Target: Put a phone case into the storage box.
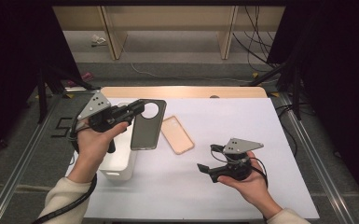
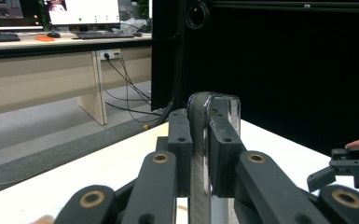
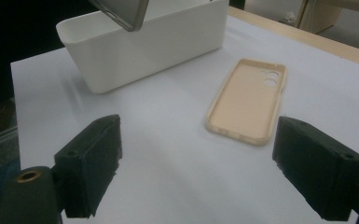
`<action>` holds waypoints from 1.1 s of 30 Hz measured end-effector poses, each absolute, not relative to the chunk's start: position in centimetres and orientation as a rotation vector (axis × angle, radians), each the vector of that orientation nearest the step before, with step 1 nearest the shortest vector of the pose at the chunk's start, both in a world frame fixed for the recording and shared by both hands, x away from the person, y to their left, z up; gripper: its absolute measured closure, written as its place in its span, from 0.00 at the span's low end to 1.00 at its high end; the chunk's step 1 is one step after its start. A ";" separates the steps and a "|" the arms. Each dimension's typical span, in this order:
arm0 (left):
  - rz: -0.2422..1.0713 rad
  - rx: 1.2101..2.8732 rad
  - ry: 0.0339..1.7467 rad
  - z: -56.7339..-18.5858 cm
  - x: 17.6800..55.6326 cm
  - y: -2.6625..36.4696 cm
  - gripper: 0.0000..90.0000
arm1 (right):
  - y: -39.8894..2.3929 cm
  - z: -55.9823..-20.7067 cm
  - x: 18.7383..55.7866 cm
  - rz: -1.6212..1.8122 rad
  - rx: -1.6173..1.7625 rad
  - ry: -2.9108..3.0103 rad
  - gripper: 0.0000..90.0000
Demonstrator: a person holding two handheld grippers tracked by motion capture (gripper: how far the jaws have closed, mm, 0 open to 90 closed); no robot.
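One dark phone case (image 1: 147, 125) is clamped in the left gripper (image 1: 137, 108) above the white bin (image 1: 121, 163) — not yet in; the tan case (image 1: 177, 135) lies beside the bin, and the right gripper (image 1: 204, 168) waits with jaws apart.

Jaws apart; beige case (image 3: 248, 100) beside white bin (image 3: 144, 46).

Dark grey phone case (image 1: 147, 126), round cam cutout, held tilted above white bin (image 1: 121, 161).
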State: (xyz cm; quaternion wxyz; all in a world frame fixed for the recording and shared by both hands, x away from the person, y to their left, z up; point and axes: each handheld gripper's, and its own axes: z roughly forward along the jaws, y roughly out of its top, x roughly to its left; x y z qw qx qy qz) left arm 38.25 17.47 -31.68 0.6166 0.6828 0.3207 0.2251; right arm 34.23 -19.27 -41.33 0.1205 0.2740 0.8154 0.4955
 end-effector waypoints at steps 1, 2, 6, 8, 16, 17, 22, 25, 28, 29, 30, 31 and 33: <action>0.527 1.571 0.740 -31.6 38.3 17.7 0.90 | -19.3 -41.3 34.2 1.448 0.799 2.383 0.18; 0.531 1.570 0.741 -31.5 38.3 17.9 0.90 | -19.3 -41.3 34.2 1.447 0.800 2.384 0.18; 0.527 1.568 0.741 -31.4 38.4 18.3 0.90 | -19.2 -41.3 34.2 1.448 0.799 2.385 0.18; 0.525 1.562 0.749 -31.2 38.5 19.0 0.90 | -19.2 -41.3 34.2 1.447 0.797 2.385 0.18; 0.544 1.558 0.761 -31.1 38.8 20.0 0.90 | -19.2 -41.3 34.1 1.447 0.793 2.385 0.18; 0.545 1.558 0.764 -31.1 38.8 20.1 0.90 | -19.2 -41.3 34.1 1.447 0.793 2.386 0.18; 0.553 1.549 0.777 -31.1 38.9 20.7 0.90 | -19.2 -41.3 34.1 1.448 0.796 2.386 0.18; 0.558 1.540 0.783 -31.0 39.0 21.0 0.90 | -19.2 -41.3 34.1 1.447 0.796 2.385 0.18; 0.558 1.534 0.787 -31.0 39.0 21.2 0.90 | -19.2 -41.3 34.1 1.448 0.795 2.385 0.18; 0.555 1.525 0.789 -31.0 39.1 21.3 0.90 | -19.2 -41.3 34.1 1.449 0.795 2.384 0.18; 0.556 1.525 0.790 -30.9 39.1 21.4 0.90 | -19.2 -41.3 34.1 1.448 0.795 2.384 0.18; 0.557 1.524 0.790 -30.9 39.1 21.5 0.90 | -19.2 -41.3 34.1 1.444 0.794 2.387 0.18; 0.562 1.527 0.791 -31.0 39.2 21.6 0.90 | -19.2 -41.3 34.2 1.444 0.795 2.388 0.18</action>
